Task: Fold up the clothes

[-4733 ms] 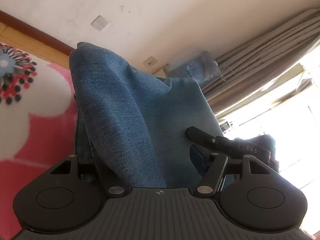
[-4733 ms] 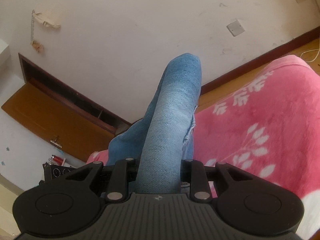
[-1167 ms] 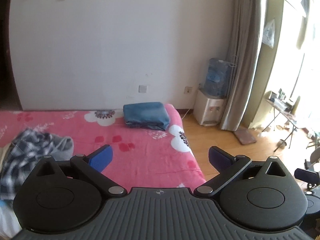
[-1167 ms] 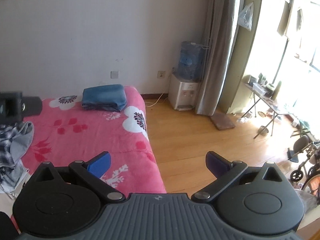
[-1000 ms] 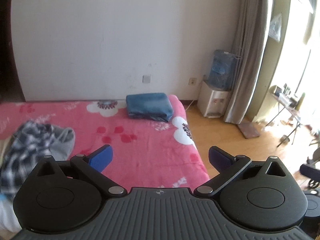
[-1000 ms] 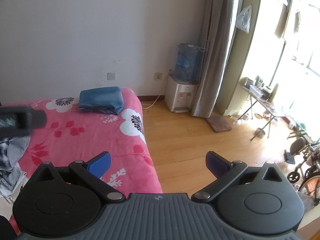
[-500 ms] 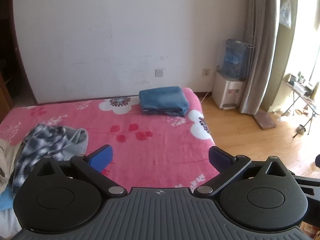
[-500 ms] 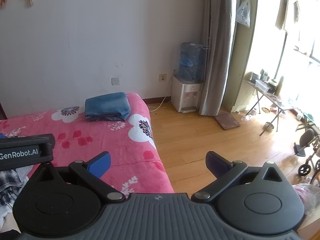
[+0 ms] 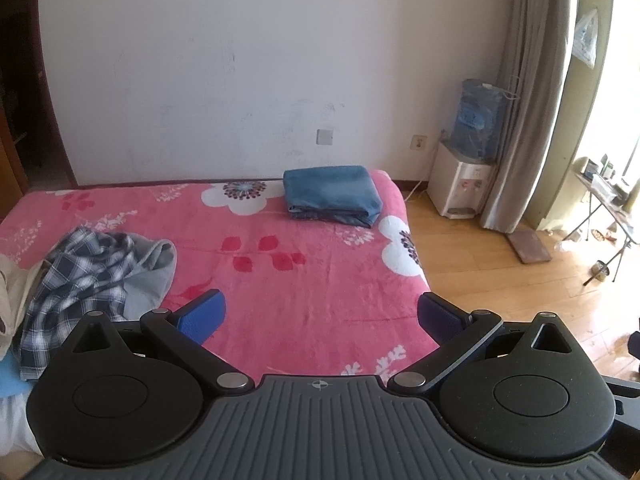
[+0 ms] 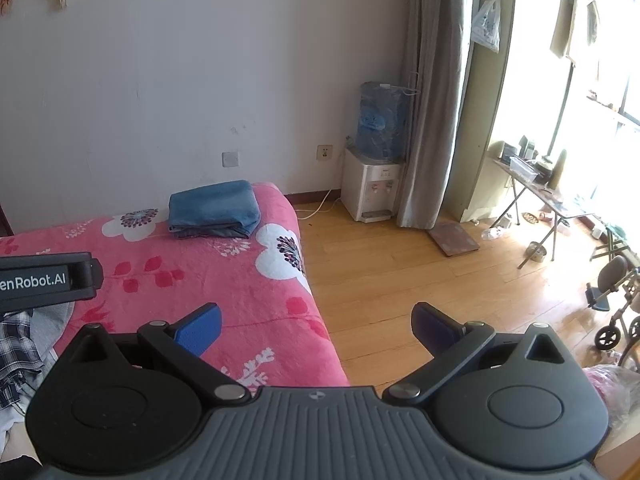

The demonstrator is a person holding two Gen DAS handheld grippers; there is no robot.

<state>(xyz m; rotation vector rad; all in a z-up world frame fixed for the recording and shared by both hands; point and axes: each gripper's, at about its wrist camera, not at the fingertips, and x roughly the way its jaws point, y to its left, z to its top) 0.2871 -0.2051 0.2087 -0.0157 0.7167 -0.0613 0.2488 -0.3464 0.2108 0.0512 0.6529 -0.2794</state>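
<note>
The left hand-held gripper (image 9: 322,314) has its blue-padded fingers spread wide and grips nothing; the right hand-held gripper (image 10: 316,322) stands just as wide and just as empty. In the right wrist view a black bar at the left edge carries white lettering, cut off by the frame, that reads "enRobot.AI" (image 10: 34,280). Just ahead of both lies the bed (image 9: 312,280) under a pink flowered cover. To the left of the left hand-held gripper a crumpled heap of clothes (image 9: 96,268), a blue-and-white checked shirt and a grey piece, runs out of the frame, so its full extent cannot be told. Far ahead, at the bed's far right corner near the wall, sits the folded blue jeans (image 9: 332,196). Beyond the bed on the right a water dispenser (image 10: 374,188) holds a blue bottle (image 10: 380,126); its label is too small to read.
</note>
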